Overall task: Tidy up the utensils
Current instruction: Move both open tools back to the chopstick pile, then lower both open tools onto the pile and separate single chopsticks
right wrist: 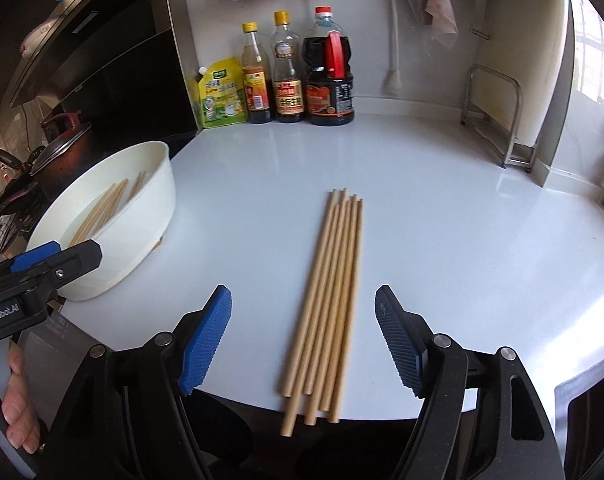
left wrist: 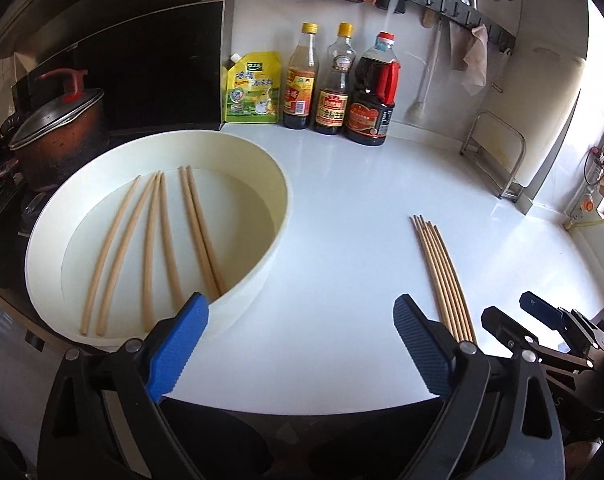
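A round cream basin (left wrist: 258, 264) sits at the counter's left and holds several loose wooden chopsticks (left wrist: 158, 240). It also shows in the right wrist view (right wrist: 142, 224). A neat bundle of several chopsticks (right wrist: 333, 292) lies on the white counter, its near ends over the front edge; it also shows in the left wrist view (left wrist: 445, 272). My left gripper (left wrist: 302, 312) is open and empty, just in front of the basin's near rim. My right gripper (right wrist: 303, 308) is open and empty, its fingers either side of the bundle's near half.
Three sauce bottles (right wrist: 290, 76) and a yellow-green pouch (right wrist: 222, 94) stand against the back wall. A pot with a lid (left wrist: 58, 128) sits on the stove at left. A metal rack (right wrist: 497, 116) stands at back right. Cloths and tools hang on a wall rail (left wrist: 441, 0).
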{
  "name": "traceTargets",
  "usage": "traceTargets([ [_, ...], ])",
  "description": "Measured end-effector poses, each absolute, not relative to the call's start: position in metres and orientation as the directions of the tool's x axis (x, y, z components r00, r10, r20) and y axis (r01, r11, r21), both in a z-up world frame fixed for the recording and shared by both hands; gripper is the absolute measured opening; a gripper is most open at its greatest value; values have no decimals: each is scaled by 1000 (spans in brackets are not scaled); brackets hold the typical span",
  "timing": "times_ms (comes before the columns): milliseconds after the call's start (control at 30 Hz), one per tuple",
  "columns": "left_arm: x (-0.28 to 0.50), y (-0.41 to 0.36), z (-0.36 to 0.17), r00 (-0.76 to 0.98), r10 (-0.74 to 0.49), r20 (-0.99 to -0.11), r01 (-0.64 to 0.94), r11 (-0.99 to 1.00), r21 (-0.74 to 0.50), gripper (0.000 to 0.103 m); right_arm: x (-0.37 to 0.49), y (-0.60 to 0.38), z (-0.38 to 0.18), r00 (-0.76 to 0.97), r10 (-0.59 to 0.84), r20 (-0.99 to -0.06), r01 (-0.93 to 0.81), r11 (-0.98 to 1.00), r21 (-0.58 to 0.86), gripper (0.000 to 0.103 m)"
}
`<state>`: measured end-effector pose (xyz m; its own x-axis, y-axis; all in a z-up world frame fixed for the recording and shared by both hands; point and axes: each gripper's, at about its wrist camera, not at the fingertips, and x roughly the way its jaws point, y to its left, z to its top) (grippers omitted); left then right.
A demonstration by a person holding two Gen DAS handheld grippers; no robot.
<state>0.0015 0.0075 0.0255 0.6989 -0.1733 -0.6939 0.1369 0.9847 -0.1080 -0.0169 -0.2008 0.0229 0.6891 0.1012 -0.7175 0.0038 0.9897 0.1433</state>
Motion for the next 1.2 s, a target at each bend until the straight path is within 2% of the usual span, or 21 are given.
traceTargets([
  [167,6,-20,26,686,-209,-697,187,976,-109,95,-14,-228,9,669,63,-740,46,991,126,73],
  [533,30,-61,-3,606,-209,-767,231,970,-82,95,11,-255,-26,593,29,-804,119,985,123,73],
  [1200,46,-73,-29,553,-208,-807,218,971,-100,95,28,-249,-43,556,-51,-830,92,996,1,73],
])
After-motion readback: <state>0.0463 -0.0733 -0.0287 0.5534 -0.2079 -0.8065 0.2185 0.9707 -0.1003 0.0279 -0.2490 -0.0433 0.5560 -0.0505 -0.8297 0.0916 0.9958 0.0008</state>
